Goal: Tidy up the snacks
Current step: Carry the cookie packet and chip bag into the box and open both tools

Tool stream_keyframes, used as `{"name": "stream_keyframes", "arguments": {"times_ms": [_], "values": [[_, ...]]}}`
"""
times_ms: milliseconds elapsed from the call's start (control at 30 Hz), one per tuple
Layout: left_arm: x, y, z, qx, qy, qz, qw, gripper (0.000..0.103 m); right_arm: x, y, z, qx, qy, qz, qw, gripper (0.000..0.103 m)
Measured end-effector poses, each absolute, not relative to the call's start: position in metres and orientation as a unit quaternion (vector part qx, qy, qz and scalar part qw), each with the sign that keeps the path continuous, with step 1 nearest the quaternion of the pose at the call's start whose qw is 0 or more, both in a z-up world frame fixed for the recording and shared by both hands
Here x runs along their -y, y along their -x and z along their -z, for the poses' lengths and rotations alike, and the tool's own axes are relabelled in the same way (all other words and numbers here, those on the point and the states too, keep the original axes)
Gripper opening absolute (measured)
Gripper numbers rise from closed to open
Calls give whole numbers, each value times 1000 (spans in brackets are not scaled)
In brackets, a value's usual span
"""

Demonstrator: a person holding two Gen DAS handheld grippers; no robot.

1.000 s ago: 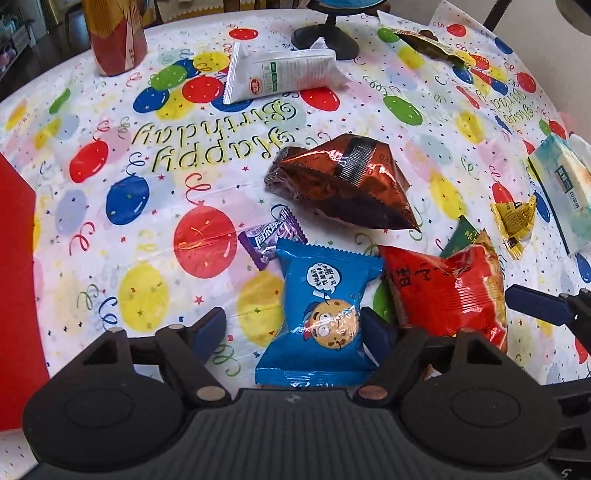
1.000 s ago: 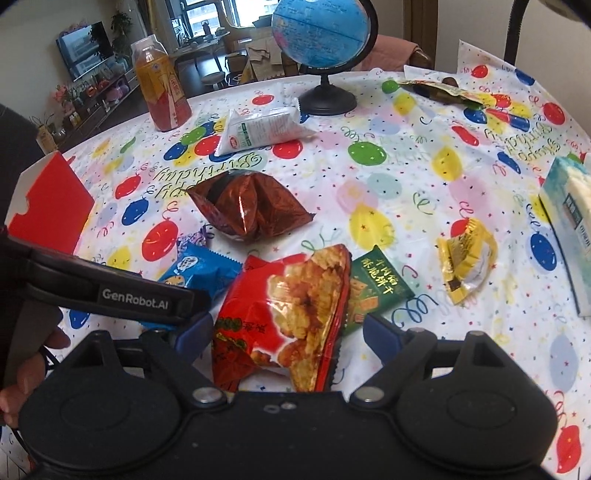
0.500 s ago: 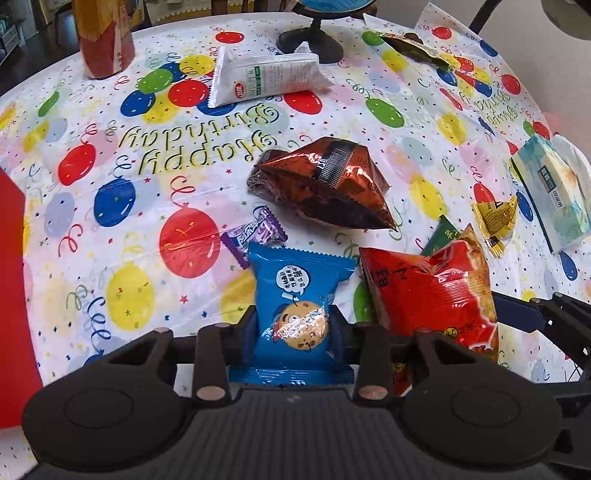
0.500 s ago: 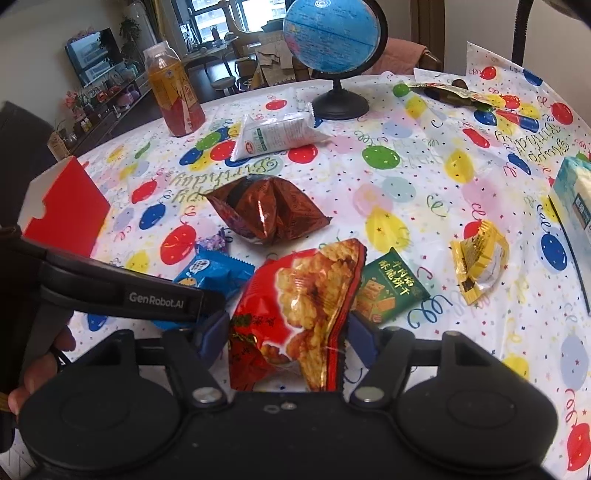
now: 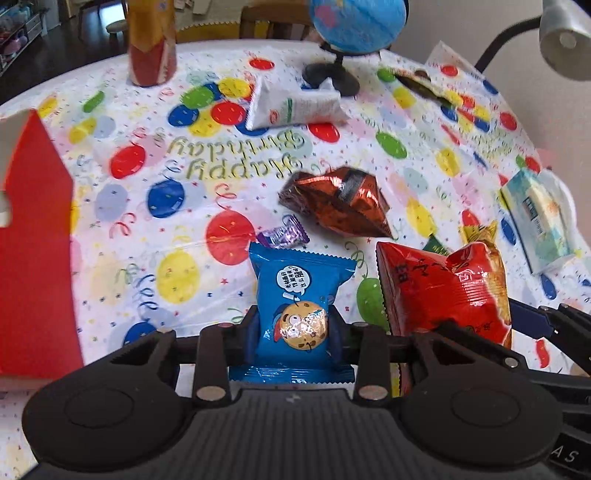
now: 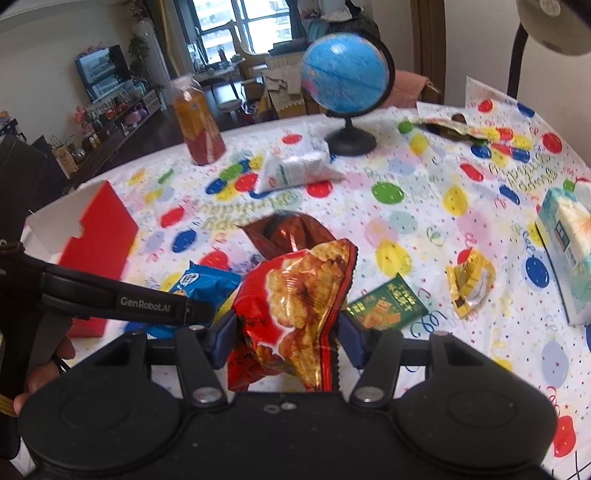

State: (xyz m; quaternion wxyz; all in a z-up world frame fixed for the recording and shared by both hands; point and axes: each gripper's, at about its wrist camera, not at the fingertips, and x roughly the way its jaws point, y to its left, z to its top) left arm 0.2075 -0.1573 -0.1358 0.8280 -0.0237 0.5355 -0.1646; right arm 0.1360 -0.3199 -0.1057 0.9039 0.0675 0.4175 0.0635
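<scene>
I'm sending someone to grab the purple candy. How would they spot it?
Find the globe at the table's far edge, then come forward past the crumpled brown foil bag. The purple candy lies just beyond the blue cookie packet: the smallest wrapper, twisted ends.

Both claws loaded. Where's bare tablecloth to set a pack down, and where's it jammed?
Free: the stretch between the red box and the blue cookie pack, and the span between the globe and tissue pack. Crowded: around the copper foil bag, purple candy, green cracker packet and yellow wrapper.
</scene>
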Motion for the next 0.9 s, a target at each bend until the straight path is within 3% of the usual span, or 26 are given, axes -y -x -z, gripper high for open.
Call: {"name": "stream_keyframes", "arguments": {"times_ms": [900], "values": [[10, -154, 46, -462, 89, 96, 877, 35, 192, -122, 30, -363, -21, -145, 920, 57]]}}
